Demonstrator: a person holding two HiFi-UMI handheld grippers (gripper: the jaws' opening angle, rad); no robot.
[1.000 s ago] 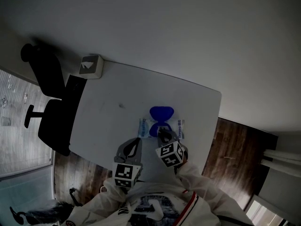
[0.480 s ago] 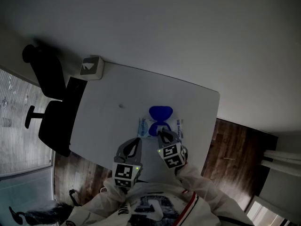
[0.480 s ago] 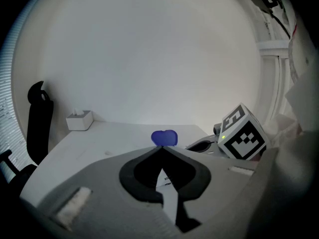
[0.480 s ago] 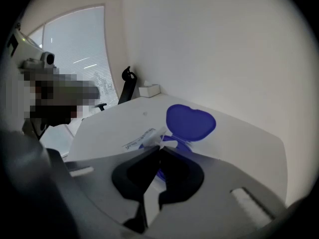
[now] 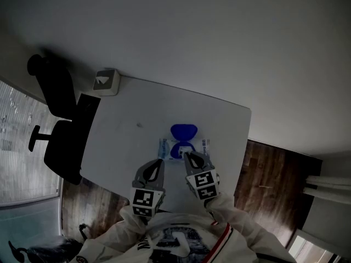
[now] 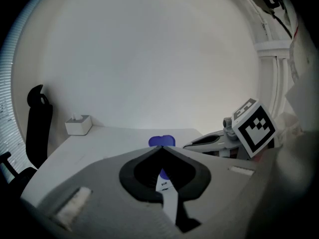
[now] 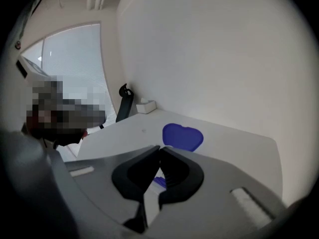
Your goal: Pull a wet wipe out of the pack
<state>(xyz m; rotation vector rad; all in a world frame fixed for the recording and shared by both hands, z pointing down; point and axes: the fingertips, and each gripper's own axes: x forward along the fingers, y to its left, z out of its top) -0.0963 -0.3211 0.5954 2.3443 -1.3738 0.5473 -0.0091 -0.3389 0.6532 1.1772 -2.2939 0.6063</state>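
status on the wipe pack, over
Jaws shut, left gripper and right gripper. Blue lid open on wipe pack, no wipe clearly out. Nothing in the way.

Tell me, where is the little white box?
In the head view the white box sits on the table's far left corner, next to the black chair and well away from the wet wipe pack.

Office: white desk [image 5: 123, 138], black swivel chair [image 5: 55, 92]
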